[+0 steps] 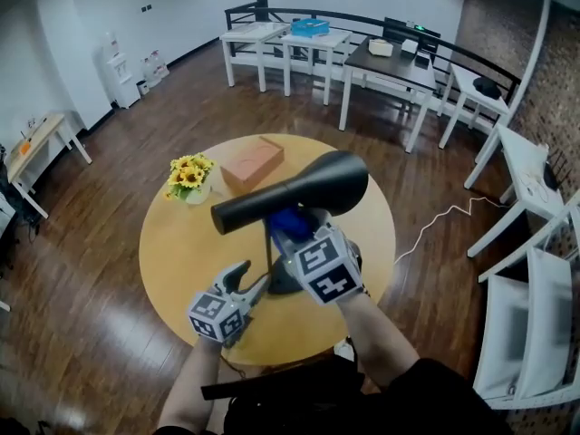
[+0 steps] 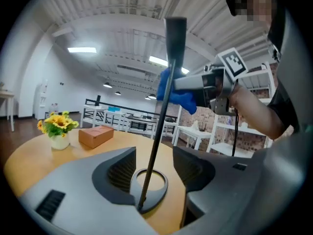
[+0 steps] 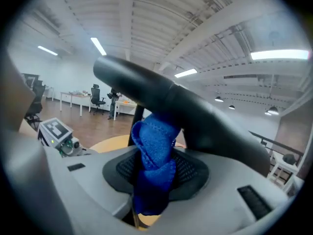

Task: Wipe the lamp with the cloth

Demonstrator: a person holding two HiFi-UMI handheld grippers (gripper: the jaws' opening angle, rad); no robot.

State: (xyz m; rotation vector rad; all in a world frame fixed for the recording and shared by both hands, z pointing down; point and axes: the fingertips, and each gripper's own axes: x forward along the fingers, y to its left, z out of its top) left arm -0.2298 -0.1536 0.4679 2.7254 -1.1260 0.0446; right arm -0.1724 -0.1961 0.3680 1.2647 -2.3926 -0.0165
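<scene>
- Lamp (image 1: 294, 196): black, near the middle of a round wood table (image 1: 177, 243). Cone shade (image 1: 340, 181) tilted, wide end toward the right in the head view. It sits on a thin stem (image 2: 159, 131) that rises from a ring base (image 2: 154, 199).
- Right gripper (image 3: 156, 170): jaws closed on a blue cloth (image 3: 155, 151), which bunches up out of the pads.
- Cloth is raised to the top of the stem, its upper fold against the underside of the shade (contact looks real in the right gripper view).
- Left gripper (image 2: 155, 170): low over the table on the near side of the lamp, jaws apart, gripping nothing. The stem runs up between the 2 pads with a gap on each side. The base lies flat on the table just beyond them.
- Also on the table, far-left side: flowers (image 1: 189, 175) in a small pot, with a box (image 1: 253, 164) just beside them. Both are well apart from the grippers.
</scene>
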